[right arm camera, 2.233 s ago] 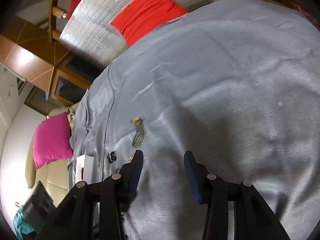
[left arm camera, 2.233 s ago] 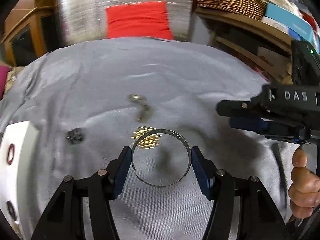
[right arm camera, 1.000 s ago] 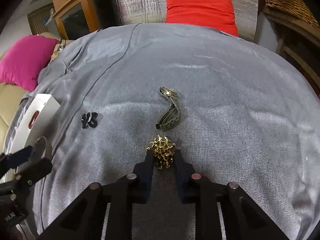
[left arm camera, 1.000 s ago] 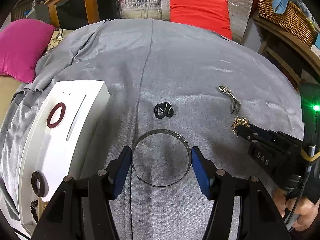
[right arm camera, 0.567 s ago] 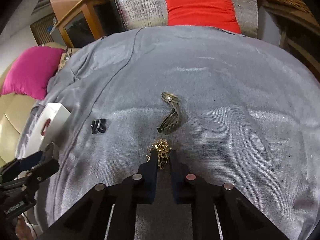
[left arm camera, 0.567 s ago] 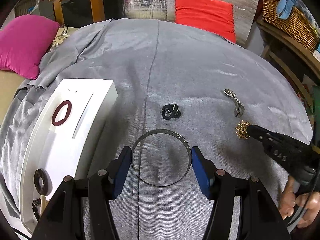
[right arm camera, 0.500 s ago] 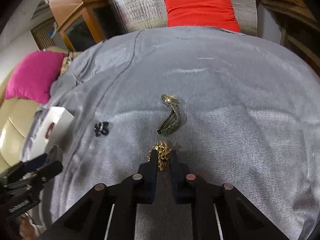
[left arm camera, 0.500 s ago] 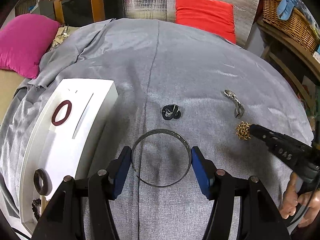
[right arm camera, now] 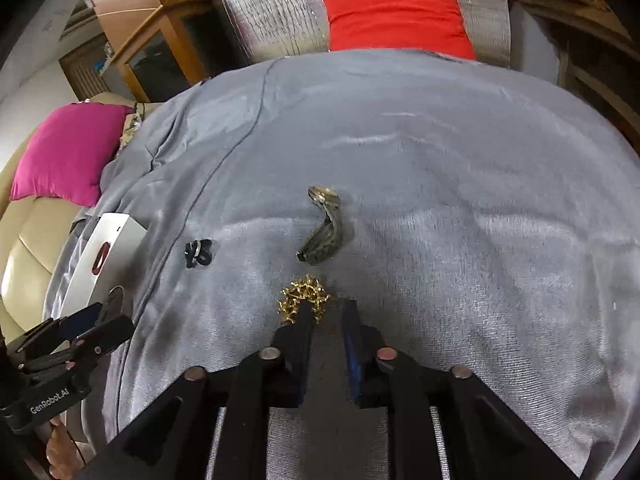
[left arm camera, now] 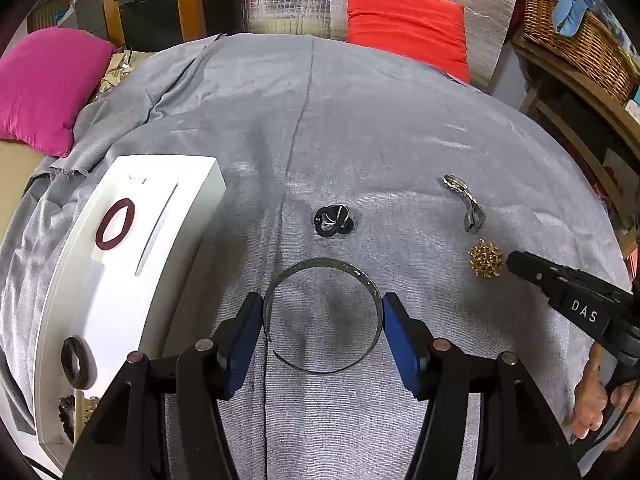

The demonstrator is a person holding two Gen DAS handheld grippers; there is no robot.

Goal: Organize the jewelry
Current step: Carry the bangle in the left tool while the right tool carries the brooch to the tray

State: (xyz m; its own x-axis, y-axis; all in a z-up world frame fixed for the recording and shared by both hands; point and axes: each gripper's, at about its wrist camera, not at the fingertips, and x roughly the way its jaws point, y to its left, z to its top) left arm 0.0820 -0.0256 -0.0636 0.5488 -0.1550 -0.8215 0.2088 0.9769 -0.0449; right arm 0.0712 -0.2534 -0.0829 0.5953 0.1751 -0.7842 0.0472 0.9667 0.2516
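My left gripper (left arm camera: pixel 323 320) is shut on a thin silver open bangle (left arm camera: pixel 322 265), held by its sides above the grey cloth. My right gripper (right arm camera: pixel 326 306) has its jaws slightly apart behind a gold spiky ornament (right arm camera: pixel 304 295), which lies on the cloth in front of the tips; it also shows in the left wrist view (left arm camera: pixel 485 259). A silver watch (right arm camera: pixel 325 227) and a black ring cluster (right arm camera: pixel 198 253) lie farther on. A white jewelry box (left arm camera: pixel 120 264) at the left holds a maroon ring (left arm camera: pixel 115 229) and a dark ring (left arm camera: pixel 76 362).
A grey cloth (left arm camera: pixel 360 120) covers the round table. A pink cushion (left arm camera: pixel 40 84) lies far left, a red cushion (left arm camera: pixel 404 28) at the back, and a wicker basket (left arm camera: pixel 576 28) on a shelf at the right.
My right gripper closed on the gold ornament, then its jaws parted slightly and drew back, leaving the ornament on the cloth. My left gripper swung toward the white box with the bangle.
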